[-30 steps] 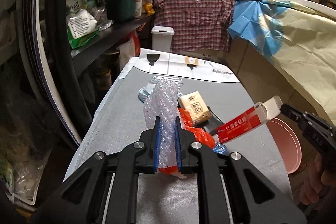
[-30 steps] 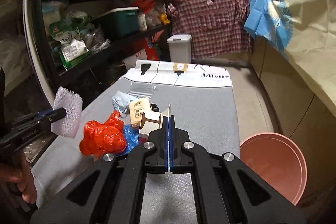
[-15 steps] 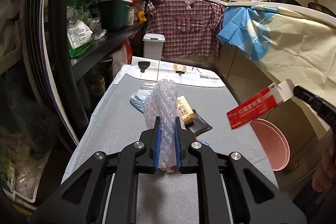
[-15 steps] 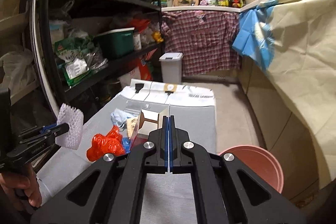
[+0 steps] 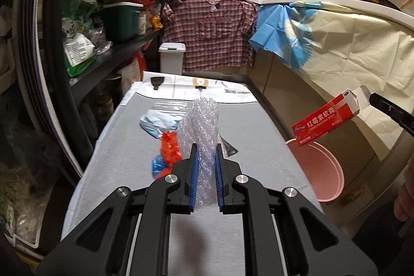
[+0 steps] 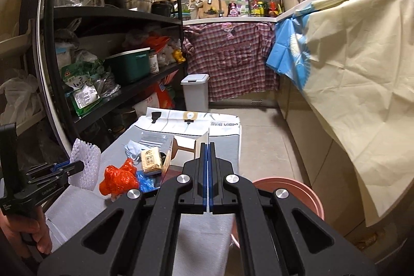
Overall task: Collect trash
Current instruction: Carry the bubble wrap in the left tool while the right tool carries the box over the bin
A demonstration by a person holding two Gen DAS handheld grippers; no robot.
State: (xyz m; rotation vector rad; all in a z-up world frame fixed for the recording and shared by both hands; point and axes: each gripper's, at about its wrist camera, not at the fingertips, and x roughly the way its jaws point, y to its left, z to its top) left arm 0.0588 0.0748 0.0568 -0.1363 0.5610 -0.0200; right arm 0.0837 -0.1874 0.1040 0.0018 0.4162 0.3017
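Note:
My left gripper (image 5: 205, 154) is shut on a clear wad of bubble wrap (image 5: 203, 126), held above the grey table (image 5: 258, 141); it also shows in the right wrist view (image 6: 85, 163). My right gripper (image 6: 208, 149) is shut on the flap of a red and white ointment box (image 5: 328, 119), held in the air off the table's right edge, above the pink basin (image 5: 320, 172). In the right wrist view the box's open end (image 6: 185, 151) shows. On the table lie a red plastic bag (image 6: 119, 179), a blue wrapper (image 6: 147, 179), a tan tissue pack (image 6: 151, 163) and a blue face mask (image 5: 155, 122).
Black shelves (image 6: 116, 53) full of bags and tubs run along the left. A white bin (image 6: 195, 91) stands beyond the table's far end. A cloth-draped counter (image 6: 349, 69) runs along the right. A white printed bag (image 5: 196, 89) covers the table's far end.
My right gripper has carried the ointment box up and to the right, off the table and over the pink basin. My left gripper has lifted the bubble wrap slightly and pulled back.

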